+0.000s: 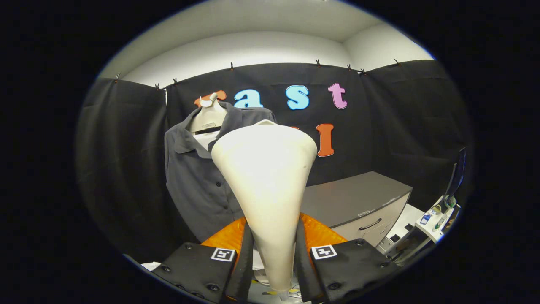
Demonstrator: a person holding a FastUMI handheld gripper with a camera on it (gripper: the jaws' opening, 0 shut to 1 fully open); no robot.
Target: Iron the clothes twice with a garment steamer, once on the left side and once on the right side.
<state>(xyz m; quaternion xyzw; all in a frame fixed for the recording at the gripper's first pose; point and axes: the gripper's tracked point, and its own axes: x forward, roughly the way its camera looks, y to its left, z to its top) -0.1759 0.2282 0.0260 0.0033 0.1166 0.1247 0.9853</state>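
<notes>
A cream-white garment steamer [265, 177] stands upright between my fingers, its narrow handle pinched from both sides and its wide head flaring upward. My gripper [273, 253] is shut on that handle. Beyond the steamer and slightly to its left, a dark grey button-up shirt [198, 177] hangs on a pale mannequin bust [207, 116] with a black hanger. The steamer head overlaps the shirt's right half and hides it. I cannot tell whether the head touches the cloth.
A grey cabinet [358, 202] with a drawer handle stands to the right of the shirt. Farther right, a small white table [436, 219] carries bottles beside a dark monitor [457, 173]. Black curtains close the booth behind.
</notes>
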